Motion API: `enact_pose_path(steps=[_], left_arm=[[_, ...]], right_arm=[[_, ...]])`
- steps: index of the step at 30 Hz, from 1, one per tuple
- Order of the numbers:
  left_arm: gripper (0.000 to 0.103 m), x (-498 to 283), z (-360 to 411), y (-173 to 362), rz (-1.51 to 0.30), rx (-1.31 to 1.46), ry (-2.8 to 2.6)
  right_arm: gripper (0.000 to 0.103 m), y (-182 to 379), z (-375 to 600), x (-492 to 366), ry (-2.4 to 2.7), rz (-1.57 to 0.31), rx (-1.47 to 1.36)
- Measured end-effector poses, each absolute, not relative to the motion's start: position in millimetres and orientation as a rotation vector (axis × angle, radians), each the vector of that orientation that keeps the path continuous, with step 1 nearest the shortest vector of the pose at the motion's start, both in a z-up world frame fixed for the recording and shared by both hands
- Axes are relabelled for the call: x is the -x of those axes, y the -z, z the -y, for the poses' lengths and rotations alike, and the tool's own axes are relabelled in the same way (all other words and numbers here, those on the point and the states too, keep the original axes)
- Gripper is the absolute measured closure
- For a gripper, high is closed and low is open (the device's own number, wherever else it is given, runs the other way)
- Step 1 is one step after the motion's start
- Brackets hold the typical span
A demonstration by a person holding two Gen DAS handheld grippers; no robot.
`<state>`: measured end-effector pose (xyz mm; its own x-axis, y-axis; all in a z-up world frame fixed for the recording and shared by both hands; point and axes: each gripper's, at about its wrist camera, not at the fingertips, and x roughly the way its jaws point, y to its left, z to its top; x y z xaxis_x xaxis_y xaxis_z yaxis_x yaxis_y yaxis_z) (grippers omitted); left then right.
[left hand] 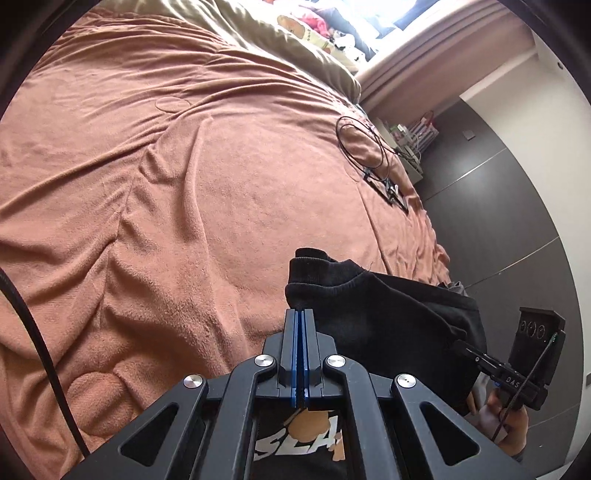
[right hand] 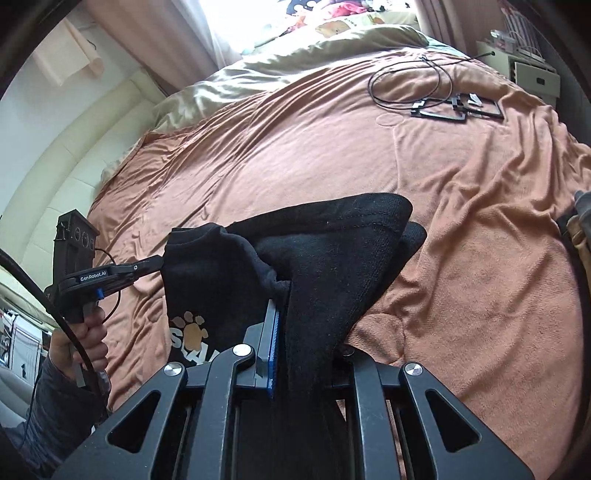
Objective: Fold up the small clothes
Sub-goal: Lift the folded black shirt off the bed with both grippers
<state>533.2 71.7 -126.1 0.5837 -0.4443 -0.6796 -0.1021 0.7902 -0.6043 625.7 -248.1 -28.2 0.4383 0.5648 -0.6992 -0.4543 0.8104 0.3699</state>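
Rumpled orange blanket (left hand: pixel 166 192) covers the bed, with an olive quilt (left hand: pixel 258 29) bunched at its far end by a bright window. Near the far right edge lies a looped black cable (right hand: pixel 406 85) beside some flat black frames (right hand: pixel 458 109). A black garment (right hand: pixel 332 251) hangs in the air above the blanket, stretched between the two tools; a paw print and pale letters show on its lower part. Left gripper (left hand: pixel 303 317) has its blue-lined jaws pressed together on the garment's ribbed edge. Right gripper (right hand: pixel 295 325) is clamped on a thick fold of the same cloth, which drapes over and hides its right finger. From the right wrist view, a hand (right hand: pixel 79 343) grips the left tool's handle
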Motion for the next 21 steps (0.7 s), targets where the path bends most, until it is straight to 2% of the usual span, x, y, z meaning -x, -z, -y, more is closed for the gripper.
enact_pose_path(steps=[4, 5, 7, 8, 9, 16, 18, 20, 21], left_arm=[[0.1, -547.9, -75.8, 150.4, -1.011, 0.668, 0.194], [0.095, -550.1, -77.0, 157.1, -1.028, 0.68, 0.201], [0.076, -552.3, -78.5, 168.8, -1.048, 0.701, 0.212], [0.06, -552.8, -79.0, 172.9, -1.055, 0.698, 0.205], [0.052, -552.9, -79.4, 176.3, -1.054, 0.698, 0.199], [0.054, -565.1, -76.0, 186.6, -1.05, 0.722, 0.231], [0.07, -571.1, -74.0, 187.6, -1.06, 0.72, 0.233], [0.08, -575.4, -70.7, 189.1, -1.074, 0.721, 0.243], [0.081, -575.8, -68.9, 188.8, -1.078, 0.71, 0.236]], right_arm=[[0.093, 40.2, 244.6, -637.5, -0.619, -0.949, -0.142], [0.093, 43.1, 244.4, -639.9, -0.616, -0.955, -0.146], [0.093, 48.1, 243.6, -643.7, -0.614, -0.964, -0.156], [0.093, 50.5, 243.3, -645.2, -0.612, -0.967, -0.159], [0.093, 52.1, 243.3, -646.9, -0.612, -0.97, -0.165], [0.093, 59.0, 244.8, -653.6, -0.611, -0.983, -0.184], [0.093, 59.8, 244.7, -652.5, -0.608, -0.983, -0.186], [0.093, 60.2, 245.5, -651.1, -0.603, -0.983, -0.198], [0.093, 60.6, 246.4, -650.6, -0.602, -0.981, -0.206]])
